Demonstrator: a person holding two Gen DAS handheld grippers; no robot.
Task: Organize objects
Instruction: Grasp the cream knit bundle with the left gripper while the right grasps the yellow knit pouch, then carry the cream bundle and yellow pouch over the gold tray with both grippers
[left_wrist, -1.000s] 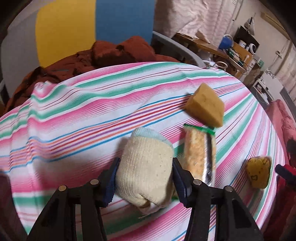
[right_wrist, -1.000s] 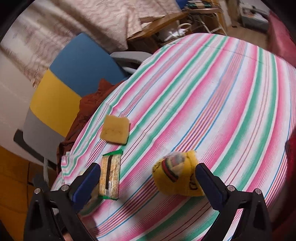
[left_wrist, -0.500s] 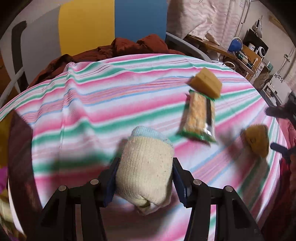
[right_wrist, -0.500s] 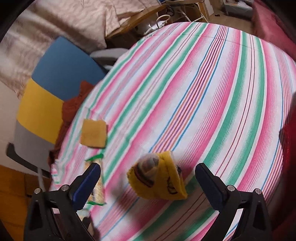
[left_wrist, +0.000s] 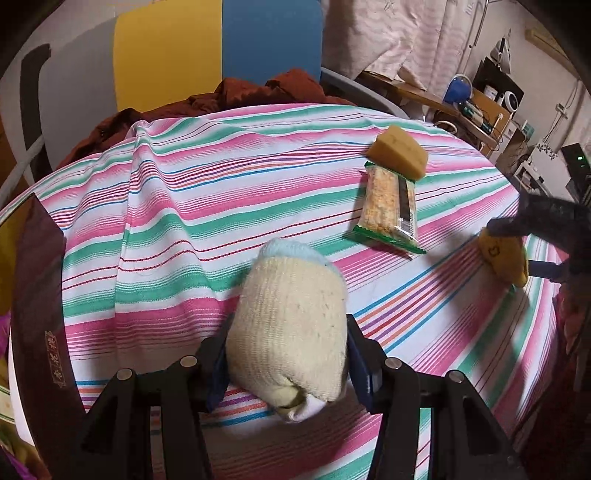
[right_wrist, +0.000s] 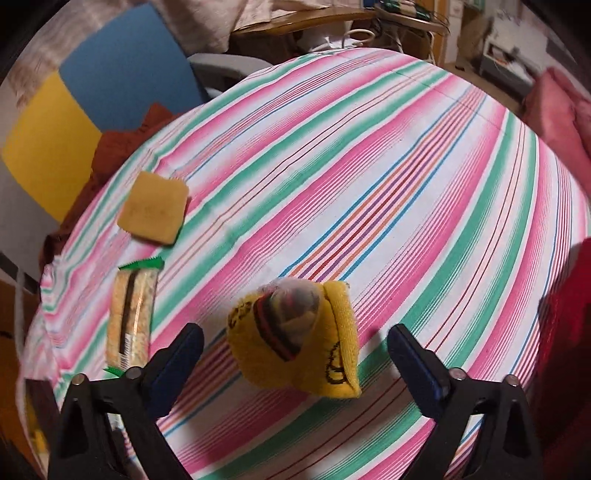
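Landmark for all positions: the snack bar (left_wrist: 389, 206), a clear packet with green ends lying flat on the striped tablecloth (left_wrist: 207, 206).

Left gripper (left_wrist: 288, 363): both fingers are pressed against the sides of a rolled cream sock (left_wrist: 290, 325) with a pale blue cuff. The sock is clamped and fills the gap between the pads. It sits nearer the camera than the snack bar, on that bar's left side in the left wrist view. Whether its underside touches the cloth cannot be told.

Right gripper (right_wrist: 295, 354): the fingers are spread wide, one on each side of a rolled yellow sock (right_wrist: 295, 345) with dark stripes and black lettering. Clear gaps show between the pads and the sock; nothing is grasped. The yellow sock rests on the tablecloth, to the right of the snack bar in the right wrist view and near it without touching. In the left wrist view the same sock (left_wrist: 504, 254) appears right of the bar, with the dark, blurred right gripper around it.

A yellow sponge (left_wrist: 399, 153) lies just beyond the far end of the snack bar; in the left wrist view it overlaps the packet's green edge, and in the right wrist view a narrow strip of cloth separates them.

Behind the table, beyond the sponge, stands a chair (left_wrist: 221, 48) with blue and yellow back panels, with rust-brown fabric (left_wrist: 258, 92) heaped on it.
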